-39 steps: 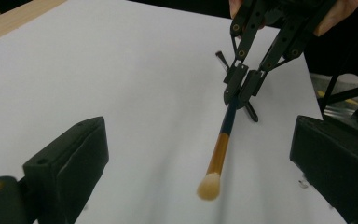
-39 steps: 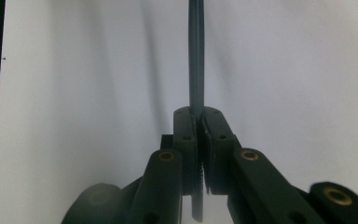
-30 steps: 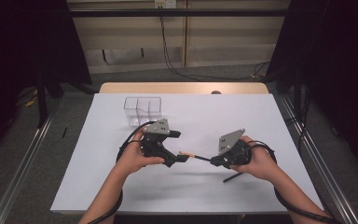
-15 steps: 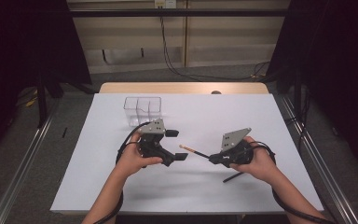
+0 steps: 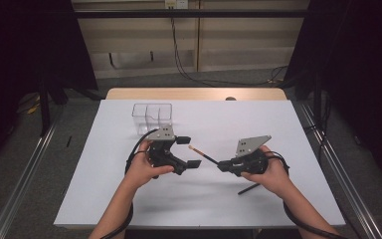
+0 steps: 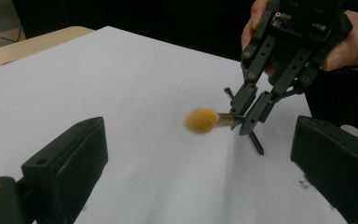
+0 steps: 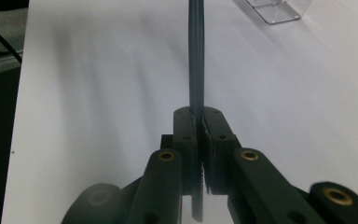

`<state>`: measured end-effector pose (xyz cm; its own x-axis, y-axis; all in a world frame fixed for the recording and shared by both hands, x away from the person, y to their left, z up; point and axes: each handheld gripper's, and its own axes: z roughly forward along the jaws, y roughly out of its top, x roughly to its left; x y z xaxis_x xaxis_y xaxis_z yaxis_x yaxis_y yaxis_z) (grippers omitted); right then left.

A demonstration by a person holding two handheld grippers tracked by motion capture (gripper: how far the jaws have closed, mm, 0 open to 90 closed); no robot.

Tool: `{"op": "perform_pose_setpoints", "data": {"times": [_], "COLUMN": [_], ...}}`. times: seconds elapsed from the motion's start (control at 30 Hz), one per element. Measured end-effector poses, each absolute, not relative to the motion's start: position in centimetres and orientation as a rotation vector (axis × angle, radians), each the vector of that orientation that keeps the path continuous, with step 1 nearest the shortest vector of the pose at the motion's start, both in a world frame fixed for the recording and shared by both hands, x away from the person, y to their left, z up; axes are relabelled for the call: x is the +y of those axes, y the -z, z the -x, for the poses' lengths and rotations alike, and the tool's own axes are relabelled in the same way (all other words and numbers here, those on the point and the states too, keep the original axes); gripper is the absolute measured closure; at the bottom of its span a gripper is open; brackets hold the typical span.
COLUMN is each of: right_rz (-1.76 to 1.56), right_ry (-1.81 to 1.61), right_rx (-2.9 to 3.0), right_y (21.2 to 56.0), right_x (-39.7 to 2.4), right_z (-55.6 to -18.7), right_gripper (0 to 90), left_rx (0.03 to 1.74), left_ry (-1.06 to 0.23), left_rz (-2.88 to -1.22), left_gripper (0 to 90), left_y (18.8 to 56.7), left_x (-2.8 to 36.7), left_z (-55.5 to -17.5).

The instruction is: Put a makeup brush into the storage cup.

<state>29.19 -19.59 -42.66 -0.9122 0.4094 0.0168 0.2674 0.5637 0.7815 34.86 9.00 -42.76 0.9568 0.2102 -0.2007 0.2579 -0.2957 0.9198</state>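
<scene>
Right gripper (image 5: 222,166) has its jaws clamped tight on the thin black handle of a makeup brush (image 5: 202,154) held above the white table (image 5: 278,129), its soft, blurred orange tuft pointing between the wide-open, empty left gripper (image 5: 189,152), apparently without contact; beyond stands a clear plastic box (image 5: 151,115).

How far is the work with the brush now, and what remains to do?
Done: the right claw is shut on the brush and holds it off the table. In hand: the brush tip points toward the open left claw, which does not touch it. Left: probably handing it over and putting it in the clear box, which looks empty.
</scene>
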Motion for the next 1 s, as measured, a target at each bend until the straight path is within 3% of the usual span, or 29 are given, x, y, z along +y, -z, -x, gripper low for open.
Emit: {"op": "perform_pose_setpoints", "data": {"times": [0.2,0.6,0.77,0.83,1.0], "right_rz": [-0.624,-0.684,-0.702,-0.707,-0.707], "right_ry": [-1.347,-1.448,-1.479,-1.487,-1.494], "right_rx": [2.590,2.514,2.479,2.473,2.462], "right_y": [42.7,42.7,42.6,42.5,42.5], "right_x": [-19.5,-19.5,-19.4,-19.3,-19.0], "right_z": [-29.1,-29.2,-29.3,-29.3,-29.2], "right_gripper": [85.7,85.6,85.6,85.6,85.6], "left_rx": [0.343,0.317,0.306,0.304,0.323], "left_ry": [0.056,0.058,0.084,0.114,0.117], "left_rz": [-1.863,-1.831,-1.812,-1.822,-1.811], "left_gripper": [5.2,19.6,30.3,42.1,50.9], "left_y": [42.7,41.9,41.7,41.7,41.9], "left_x": [9.1,8.8,8.5,8.3,7.9], "left_z": [-34.9,-35.1,-35.1,-35.1,-35.2]}}
